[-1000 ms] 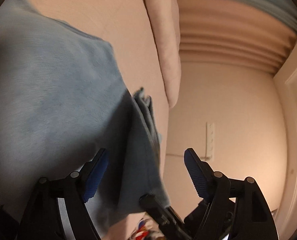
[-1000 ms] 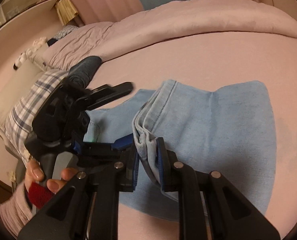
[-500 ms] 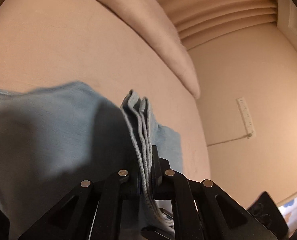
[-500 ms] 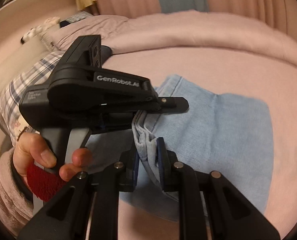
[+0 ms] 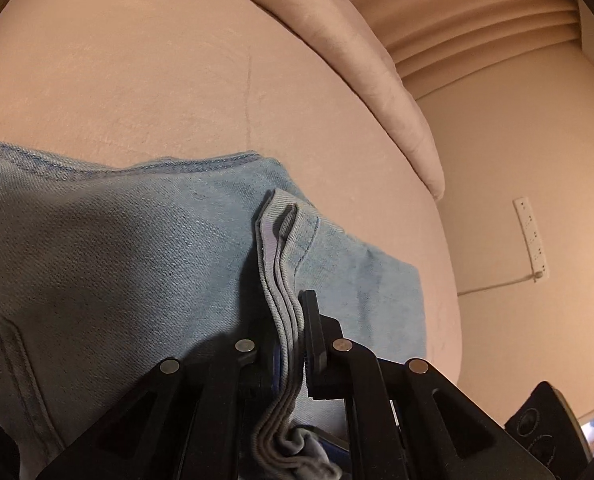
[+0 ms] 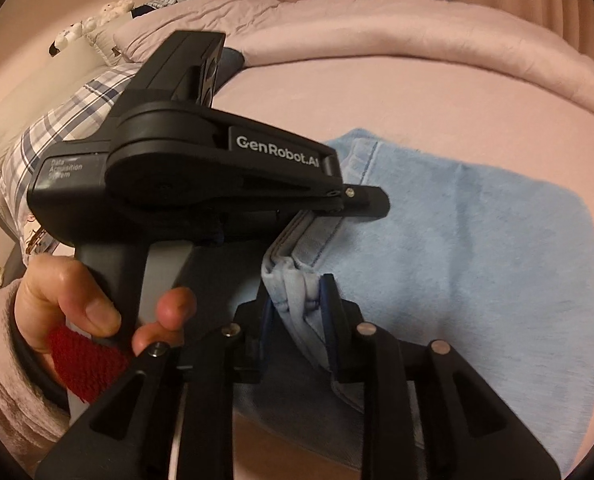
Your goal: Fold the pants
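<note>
- While my left gripper [image 5: 293,340] is clamped tight on a stacked edge of the pants [image 5: 117,260], the layered hems stand up between its black fingers [image 5: 311,320].
- Light blue and partly folded, the pants lie flat on the pink bed [image 5: 137,80], and the gathered edge rises from them into both of my grippers.
- Seen from my right wrist, my right gripper [image 6: 295,304] has a bunched fold of the same pants [image 6: 477,260] between its blue pads [image 6: 327,300]; its jaws are opening, and the pads no longer look to press the cloth firmly.
- My left gripper [image 6: 361,200] crosses that view from the left, its tip over the denim edge just beyond my right gripper.
- My left hand [image 6: 77,304] wraps its grey handle, with a red strap [image 6: 85,364] under the fingers and a fuzzy pink sleeve [image 6: 5,380] at the wrist.
- At the head of the bed [image 6: 377,100] lie a plaid pillow [image 6: 61,128] and a rolled pink blanket [image 6: 417,36].
- Pink curtains [image 5: 477,12] hang behind the bed, and a white power strip [image 5: 531,236] is fixed to the wall.
</note>
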Demonstrator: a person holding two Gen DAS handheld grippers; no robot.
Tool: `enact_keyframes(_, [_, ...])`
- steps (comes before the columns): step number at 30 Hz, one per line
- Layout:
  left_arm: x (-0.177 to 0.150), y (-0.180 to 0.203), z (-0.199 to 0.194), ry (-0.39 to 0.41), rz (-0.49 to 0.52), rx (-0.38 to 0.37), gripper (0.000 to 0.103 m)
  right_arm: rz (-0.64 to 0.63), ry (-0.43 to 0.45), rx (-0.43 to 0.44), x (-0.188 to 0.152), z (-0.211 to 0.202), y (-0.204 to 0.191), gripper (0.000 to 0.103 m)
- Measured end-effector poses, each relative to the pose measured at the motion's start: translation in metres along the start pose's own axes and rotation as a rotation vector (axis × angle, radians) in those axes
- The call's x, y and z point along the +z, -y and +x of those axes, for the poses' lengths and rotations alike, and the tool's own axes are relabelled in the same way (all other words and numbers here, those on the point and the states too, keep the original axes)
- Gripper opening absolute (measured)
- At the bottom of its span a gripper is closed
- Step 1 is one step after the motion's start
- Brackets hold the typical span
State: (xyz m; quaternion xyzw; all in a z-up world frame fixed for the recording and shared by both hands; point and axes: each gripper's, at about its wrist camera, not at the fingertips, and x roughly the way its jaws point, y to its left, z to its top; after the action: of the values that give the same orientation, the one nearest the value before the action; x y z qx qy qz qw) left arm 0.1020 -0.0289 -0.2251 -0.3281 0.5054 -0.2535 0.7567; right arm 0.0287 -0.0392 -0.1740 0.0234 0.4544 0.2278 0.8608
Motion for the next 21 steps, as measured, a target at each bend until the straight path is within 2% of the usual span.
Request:
enact_keyframes(2, [0.003, 0.002, -0.002, 0.005, -0.015, 0.022, 0.013, 0.023, -0.012, 0.043, 0.0, -0.001, -0.001, 0.036])
enact_keyframes(3, [0.003, 0.006, -0.008, 0.023, -0.001, 0.059, 0.015, 0.039, -0.02, 0.065, -0.001, -0.005, 0.001, 0.041])
enact_keyframes(5, [0.001, 0.011, -0.029, 0.064, 0.048, 0.132, 0.035, 0.078, -0.032, 0.096, -0.004, -0.019, 0.009, 0.044])
enact_keyframes(7, [-0.004, 0.018, -0.046, 0.099, 0.095, 0.162, 0.044, 0.109, 0.006, 0.116, -0.007, -0.045, 0.021, 0.043])
enact_keyframes(9, [-0.013, 0.032, -0.06, 0.112, 0.159, 0.169, 0.044, 0.156, 0.049, 0.106, -0.009, -0.07, 0.04, 0.043])
enact_keyframes(12, [-0.035, 0.064, -0.059, 0.075, 0.273, 0.135, 0.044, 0.25, 0.135, 0.006, -0.007, -0.112, 0.086, 0.04])
enact_keyframes(13, [-0.044, 0.075, -0.053, 0.05, 0.307, 0.111, 0.044, 0.278, 0.151, -0.037, -0.006, -0.122, 0.102, 0.033])
enact_keyframes(14, [-0.053, 0.088, -0.044, 0.02, 0.343, 0.081, 0.044, 0.304, 0.155, -0.069, -0.003, -0.127, 0.115, 0.03])
enact_keyframes(18, [-0.08, 0.133, 0.007, -0.085, 0.461, 0.026, 0.044, 0.327, 0.163, -0.131, 0.015, -0.128, 0.148, 0.021])
enact_keyframes(21, [-0.098, 0.154, 0.044, -0.145, 0.505, -0.001, 0.044, 0.29, 0.126, -0.112, 0.035, -0.105, 0.153, 0.016])
